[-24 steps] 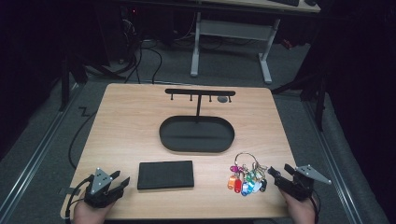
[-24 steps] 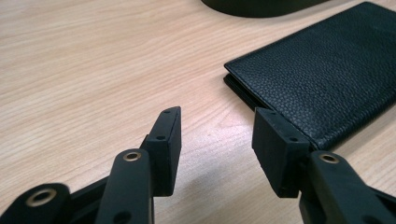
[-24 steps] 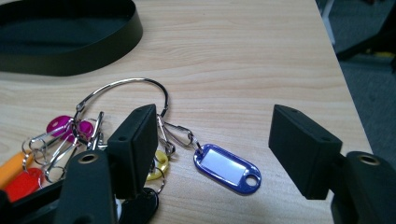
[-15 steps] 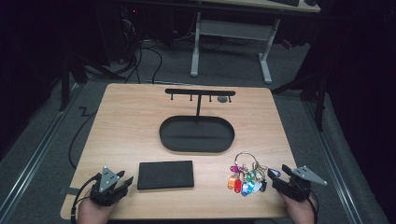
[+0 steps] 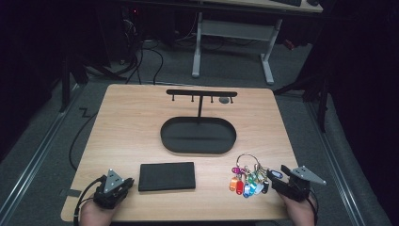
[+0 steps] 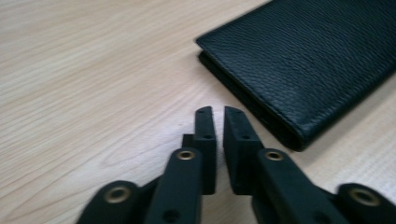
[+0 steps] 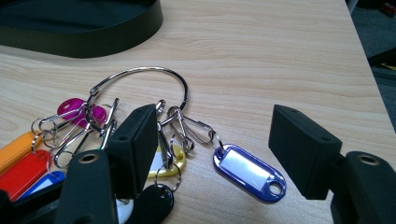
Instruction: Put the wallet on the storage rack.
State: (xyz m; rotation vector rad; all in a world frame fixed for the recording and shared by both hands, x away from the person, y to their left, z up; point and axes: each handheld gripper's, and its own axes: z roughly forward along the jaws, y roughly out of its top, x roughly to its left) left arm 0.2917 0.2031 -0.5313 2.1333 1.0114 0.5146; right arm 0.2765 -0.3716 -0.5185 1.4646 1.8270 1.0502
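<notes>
Where the high view looks down on the wooden table (image 5: 131, 122), the bunch of key tags (image 5: 247, 181) lies at the lower right of the frame, its big wire ring toward the top and the coloured tags fanned toward the bottom edge. Touching or just beside the bunch's right edge sits the right gripper (image 5: 277, 175), pointing left across the frame. At lower left the left gripper (image 5: 126, 182) points right at the black wallet (image 5: 167, 176), whose long axis runs left to right. Above them stands a black oval tray (image 5: 197, 136) with a hook rack (image 5: 201, 93); beyond the table, a dark floor with cables and a grey desk frame.

From the left gripper view, the jaws stand almost closed on nothing, just short of the wallet (image 6: 308, 60), which runs from the lower middle toward the upper right.

From the right gripper view, the jaws stand wide apart, the blue tag (image 7: 250, 173) lying flat between them, unpressed, slanting toward lower right; the wire ring (image 7: 140, 81) arches above
</notes>
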